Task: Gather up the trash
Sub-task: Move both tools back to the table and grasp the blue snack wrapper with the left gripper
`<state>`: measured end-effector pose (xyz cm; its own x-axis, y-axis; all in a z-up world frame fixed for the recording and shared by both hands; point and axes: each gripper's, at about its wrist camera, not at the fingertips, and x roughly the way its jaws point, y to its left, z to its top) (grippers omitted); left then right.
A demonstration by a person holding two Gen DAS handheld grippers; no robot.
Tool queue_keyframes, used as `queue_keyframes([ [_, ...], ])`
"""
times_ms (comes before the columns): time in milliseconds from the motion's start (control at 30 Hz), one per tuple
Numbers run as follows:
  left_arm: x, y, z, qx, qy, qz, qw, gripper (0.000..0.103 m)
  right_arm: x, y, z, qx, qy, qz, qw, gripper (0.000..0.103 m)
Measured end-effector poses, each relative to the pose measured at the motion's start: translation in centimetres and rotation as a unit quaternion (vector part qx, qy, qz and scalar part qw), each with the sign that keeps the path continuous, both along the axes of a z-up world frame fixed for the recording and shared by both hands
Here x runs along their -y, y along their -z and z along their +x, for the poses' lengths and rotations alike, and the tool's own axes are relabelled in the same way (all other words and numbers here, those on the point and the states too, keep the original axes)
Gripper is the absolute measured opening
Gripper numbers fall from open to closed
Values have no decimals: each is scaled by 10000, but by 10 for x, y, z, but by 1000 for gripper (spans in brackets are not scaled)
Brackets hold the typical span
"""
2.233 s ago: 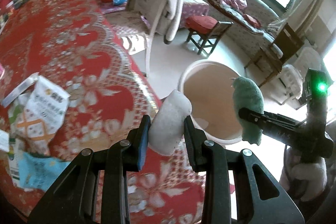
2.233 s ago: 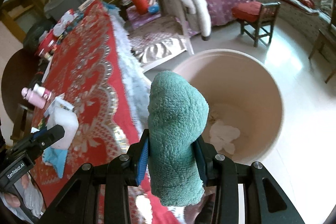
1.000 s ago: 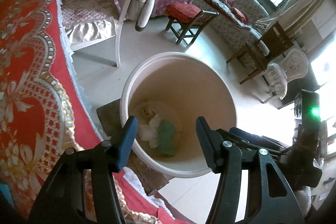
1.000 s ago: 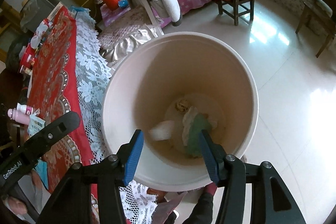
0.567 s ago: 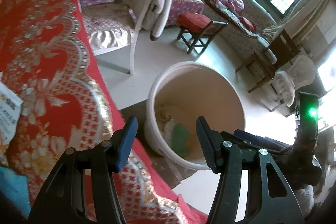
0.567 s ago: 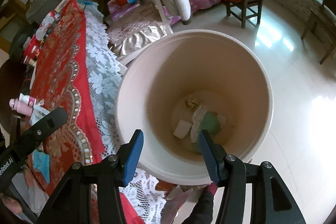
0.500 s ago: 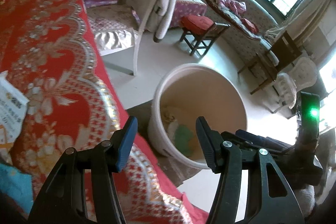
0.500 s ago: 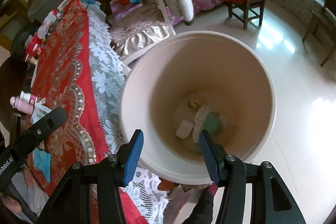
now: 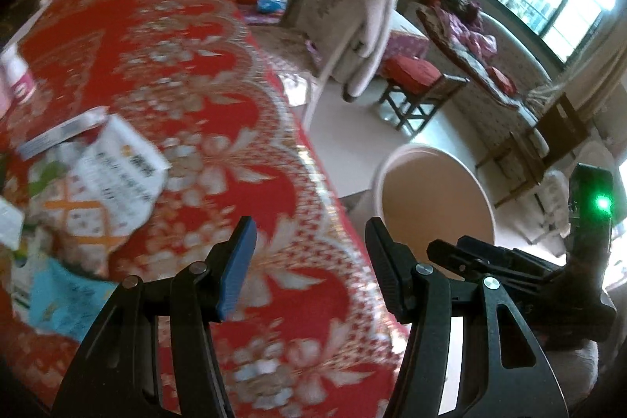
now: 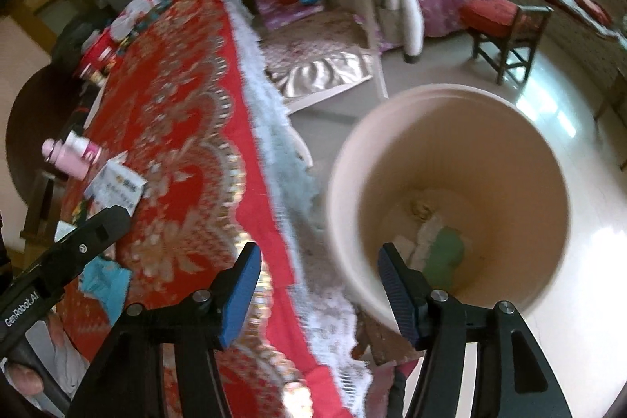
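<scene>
Red patterned tabletop (image 9: 164,65) fills the frame's left. Nearest, left gripper (image 9: 309,261) fingers gape empty; right gripper (image 10: 317,281) fingers are opening, nothing between. Best approach: descend squarely over the crumpled white wrapper (image 9: 113,183) at middle left, pinching one edge; bucket (image 10: 345,183) waits beyond.

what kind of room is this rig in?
Most likely a lived-in home living or dining room: a table under a red patterned tablecloth, a small wooden chair with a red cushion, a sofa under the big window, and a beige bin on the tiled floor.
</scene>
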<state>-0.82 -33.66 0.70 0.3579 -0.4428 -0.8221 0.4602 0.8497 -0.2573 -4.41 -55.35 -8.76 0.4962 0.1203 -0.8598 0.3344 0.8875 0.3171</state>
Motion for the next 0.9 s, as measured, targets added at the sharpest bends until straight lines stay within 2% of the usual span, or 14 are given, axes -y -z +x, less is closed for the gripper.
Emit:
queue_keyframes([
  [333, -78, 14, 7, -155, -683, 102, 9975, 56, -69, -1, 32, 24, -730, 8, 9973, 60],
  [667, -120, 51, 15, -771, -893, 3, 9930, 56, -101, -1, 47, -27, -1114, -38, 9938, 60],
  [900, -153, 55, -6, -1088, -952, 11, 9895, 56, -116, 1, 59, -72, -1379, 9, 9904, 60],
])
